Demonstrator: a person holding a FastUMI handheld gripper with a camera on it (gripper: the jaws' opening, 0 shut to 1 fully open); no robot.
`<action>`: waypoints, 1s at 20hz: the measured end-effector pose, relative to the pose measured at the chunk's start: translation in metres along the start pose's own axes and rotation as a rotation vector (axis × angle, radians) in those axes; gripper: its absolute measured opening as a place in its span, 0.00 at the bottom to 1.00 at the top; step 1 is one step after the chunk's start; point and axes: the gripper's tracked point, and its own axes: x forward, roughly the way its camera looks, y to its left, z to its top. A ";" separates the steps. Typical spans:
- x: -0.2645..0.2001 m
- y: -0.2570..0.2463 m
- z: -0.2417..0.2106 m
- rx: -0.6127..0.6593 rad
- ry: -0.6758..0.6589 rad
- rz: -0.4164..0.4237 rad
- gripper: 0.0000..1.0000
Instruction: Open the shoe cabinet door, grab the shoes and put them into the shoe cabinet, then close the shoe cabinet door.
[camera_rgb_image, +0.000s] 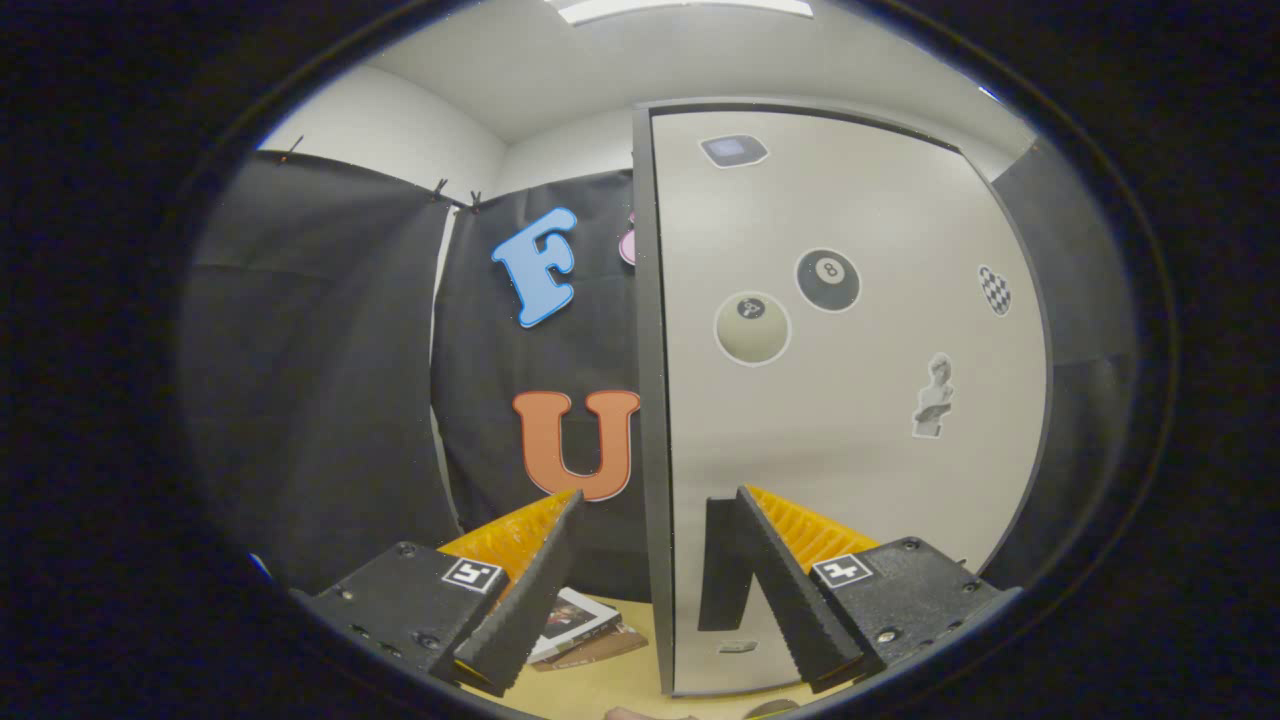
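Gripper view, jaws apart astride cabinet door (850, 400) edge, neither touching

- Shoe cabinet door (850, 480): pale grey-beige face, plain and matt; dark grey edge band along its side.
- Door stickers: one black billiard-ball sticker (828, 279) with a white centre spot; one cream ball sticker (752, 328) with a small dark spot; one black-and-white chequered sticker (994, 290); one grey bust sticker (934, 397); one dark blue-grey sticker (734, 151) outlined in white near the top.
- Gripper (640, 560): black housings, each carrying a black-and-white square marker; jaws spread apart, straddling the door edge.
- Surface below (640, 670): light tan wood tone.
- Booklet (575, 620) on that surface: white and dark print.
- Ceiling (600, 70): off-white.
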 end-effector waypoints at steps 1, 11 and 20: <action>0.002 0.002 -0.006 -0.012 0.028 -0.007 0.97; -0.001 -0.024 -0.037 0.054 0.132 -0.079 0.61; 0.000 -0.037 -0.041 0.095 0.115 -0.121 0.04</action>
